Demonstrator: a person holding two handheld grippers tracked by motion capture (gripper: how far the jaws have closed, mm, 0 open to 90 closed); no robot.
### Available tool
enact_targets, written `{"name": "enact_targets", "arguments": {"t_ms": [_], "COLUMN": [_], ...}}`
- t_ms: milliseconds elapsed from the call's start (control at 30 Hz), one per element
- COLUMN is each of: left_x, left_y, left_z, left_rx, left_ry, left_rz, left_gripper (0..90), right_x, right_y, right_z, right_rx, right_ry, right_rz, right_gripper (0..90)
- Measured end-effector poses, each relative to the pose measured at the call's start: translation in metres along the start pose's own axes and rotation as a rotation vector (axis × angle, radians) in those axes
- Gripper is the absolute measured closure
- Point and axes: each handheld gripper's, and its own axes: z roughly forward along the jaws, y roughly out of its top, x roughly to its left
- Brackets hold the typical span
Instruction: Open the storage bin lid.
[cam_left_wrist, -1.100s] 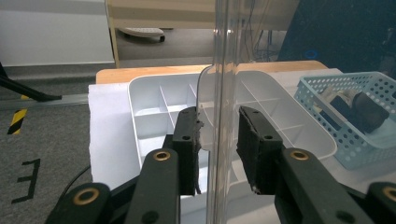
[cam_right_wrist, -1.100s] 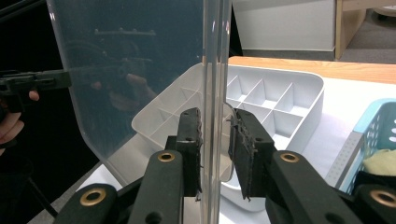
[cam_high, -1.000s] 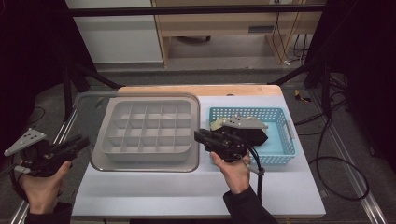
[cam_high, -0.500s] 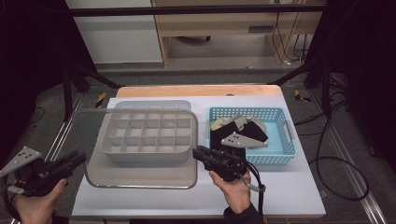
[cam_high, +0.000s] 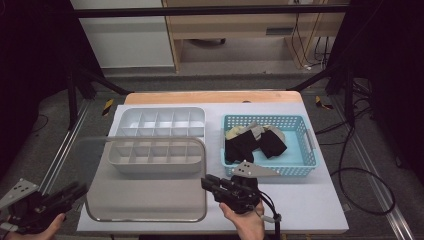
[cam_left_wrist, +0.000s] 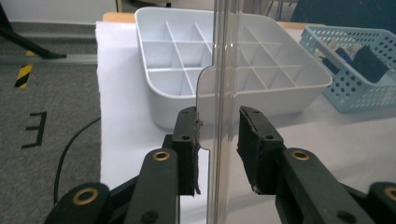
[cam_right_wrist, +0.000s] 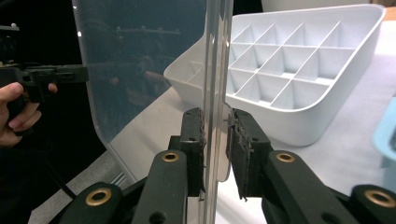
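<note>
Two grippers carry the clear lid (cam_high: 145, 200) level off the white tray (cam_high: 157, 132), toward the table's (cam_high: 310, 205) near left. We keep both ends at equal height while setting it down. Our left gripper (cam_high: 75, 192) straddles the lid's tab with a gap showing; our right gripper (cam_high: 206, 183) pinches the opposite tab.
</note>
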Motion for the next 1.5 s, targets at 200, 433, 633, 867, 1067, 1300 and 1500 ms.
{"name": "enact_targets", "arguments": {"t_ms": [200, 433, 633, 867, 1067, 1300, 1500], "left_x": [0.004, 0.01, 0.013, 0.017, 0.018, 0.02, 0.023], "left_y": [-0.011, -0.023, -0.04, -0.052, -0.06, -0.066, -0.071], "left_z": [-0.014, -0.018, -0.018, -0.023, -0.023, -0.016, -0.002], "left_rx": [0.004, 0.028, 0.064, 0.095, 0.128, 0.156, 0.203], "left_ry": [0.021, 0.029, 0.029, 0.036, 0.039, 0.06, 0.063], "left_rz": [-0.012, -0.034, -0.052, -0.067, -0.07, -0.069, -0.074], "left_gripper": [68.4, 68.5, 68.5, 68.5, 68.6, 68.7, 68.6], "right_x": [0.009, 0.015, 0.014, 0.016, 0.015, 0.012, 0.005], "right_y": [-0.012, -0.028, -0.041, -0.051, -0.062, -0.075, -0.084], "right_z": [0.006, 0.013, 0.018, 0.023, 0.025, 0.034, 0.039], "right_rx": [0.021, 0.05, 0.077, 0.099, 0.108, 0.14, 0.163], "right_ry": [0.016, 0.028, 0.035, 0.053, 0.071, 0.054, 0.035], "right_rz": [0.006, 0.023, 0.045, 0.06, 0.093, 0.11, 0.137], "right_gripper": [75.9, 76.0, 76.0, 76.4, 76.7, 76.1, 75.9]}}
